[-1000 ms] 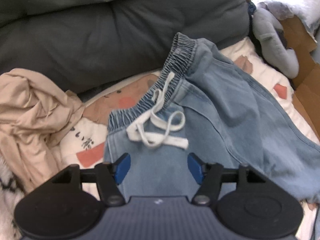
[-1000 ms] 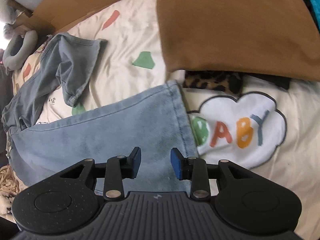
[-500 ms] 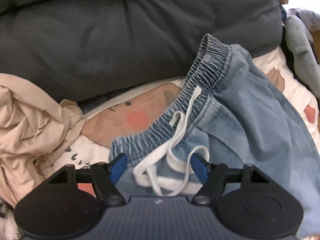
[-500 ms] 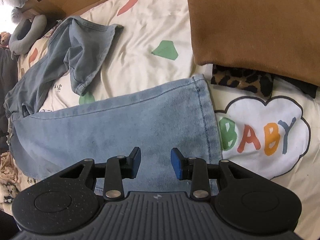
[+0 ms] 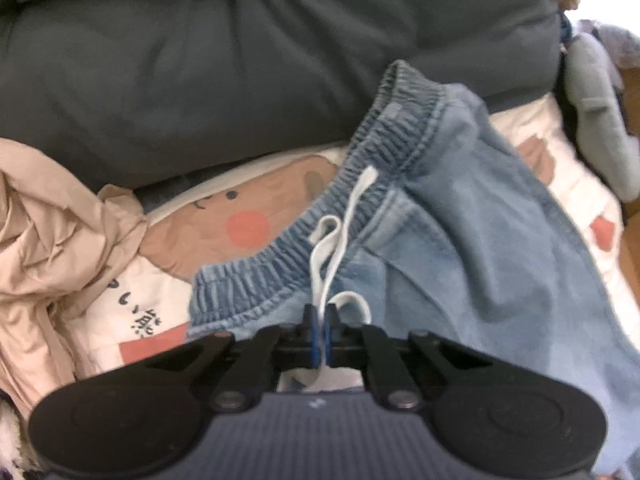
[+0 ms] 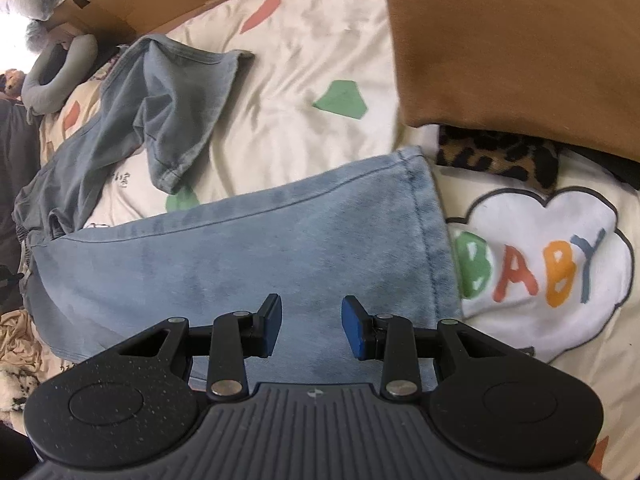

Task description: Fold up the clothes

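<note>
The light blue denim trousers with an elastic waistband (image 5: 460, 248) lie spread across the cream printed bedsheet (image 6: 304, 60), legs flat, judged ready for folding. In the left wrist view the waistband runs from about 8 toward 1 o'clock. The left gripper (image 5: 320, 332) is closed tight on the white cotton drawstring (image 5: 332, 248) just below the waistband, probably to anchor that end. The right gripper (image 6: 310, 328) hovers over the leg's hem (image 6: 428, 232) at 2 o'clock, its jaws partly open, holding nothing; whether the pads touch the denim I cannot tell.
</note>
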A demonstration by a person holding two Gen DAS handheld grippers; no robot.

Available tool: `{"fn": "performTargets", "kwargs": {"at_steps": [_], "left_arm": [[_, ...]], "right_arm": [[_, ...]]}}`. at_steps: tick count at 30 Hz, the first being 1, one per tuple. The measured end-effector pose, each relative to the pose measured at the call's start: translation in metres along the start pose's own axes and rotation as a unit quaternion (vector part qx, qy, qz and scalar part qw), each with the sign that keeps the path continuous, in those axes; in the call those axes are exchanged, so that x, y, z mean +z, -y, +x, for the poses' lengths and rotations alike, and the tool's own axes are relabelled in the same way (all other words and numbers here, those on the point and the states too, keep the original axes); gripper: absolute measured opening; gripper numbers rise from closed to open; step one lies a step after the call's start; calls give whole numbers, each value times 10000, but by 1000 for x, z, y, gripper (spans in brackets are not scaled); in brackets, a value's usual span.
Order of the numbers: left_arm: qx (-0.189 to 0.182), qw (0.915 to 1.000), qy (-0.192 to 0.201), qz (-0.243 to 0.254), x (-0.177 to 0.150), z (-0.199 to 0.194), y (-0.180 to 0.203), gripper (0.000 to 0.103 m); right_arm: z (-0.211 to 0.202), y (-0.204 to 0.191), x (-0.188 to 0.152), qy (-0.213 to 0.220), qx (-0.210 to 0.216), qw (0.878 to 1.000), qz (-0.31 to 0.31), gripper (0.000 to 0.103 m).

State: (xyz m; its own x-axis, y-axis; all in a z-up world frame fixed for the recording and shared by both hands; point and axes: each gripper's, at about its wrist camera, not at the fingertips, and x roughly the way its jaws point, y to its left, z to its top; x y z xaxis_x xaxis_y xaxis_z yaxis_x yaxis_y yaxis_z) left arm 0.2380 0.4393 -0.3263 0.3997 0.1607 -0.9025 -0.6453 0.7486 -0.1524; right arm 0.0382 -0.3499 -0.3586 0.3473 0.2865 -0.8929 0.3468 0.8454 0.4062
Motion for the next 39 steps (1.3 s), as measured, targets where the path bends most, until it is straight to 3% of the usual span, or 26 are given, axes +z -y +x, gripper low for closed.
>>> {"fn": "performTargets", "kwargs": {"at_steps": [3, 17, 18, 19, 20, 22, 35, 39], "left_arm": [[-400, 9992, 50, -10, 5, -11, 10, 2], [-1232, 9924, 25, -9, 12, -18, 75, 5], [-1283, 9917, -10, -16, 11, -18, 76, 8], [-1299, 9915, -61, -22, 9, -16, 76, 20], [-1312, 9913, -92, -6, 7, -15, 75, 41], [-1157, 9932, 23, 79, 1, -14, 74, 59], [-525, 9965, 594, -259, -22, -33, -20, 59], [-239, 9957, 726, -530, -28, -38, -60, 59]], "right_arm": [[0, -4, 1, 38, 55, 10000, -39, 40], [-3, -22, 11, 251, 144, 9995, -139, 40], [-2, -24, 12, 246, 144, 9994, -183, 40], [-1, -26, 13, 246, 151, 9993, -223, 40], [0, -28, 14, 248, 163, 9992, -264, 40], [2, -33, 18, 261, 197, 9989, -349, 40], [19, -63, 53, 303, 242, 9961, -795, 40], [30, -77, 64, 214, 279, 9950, -939, 50]]}}
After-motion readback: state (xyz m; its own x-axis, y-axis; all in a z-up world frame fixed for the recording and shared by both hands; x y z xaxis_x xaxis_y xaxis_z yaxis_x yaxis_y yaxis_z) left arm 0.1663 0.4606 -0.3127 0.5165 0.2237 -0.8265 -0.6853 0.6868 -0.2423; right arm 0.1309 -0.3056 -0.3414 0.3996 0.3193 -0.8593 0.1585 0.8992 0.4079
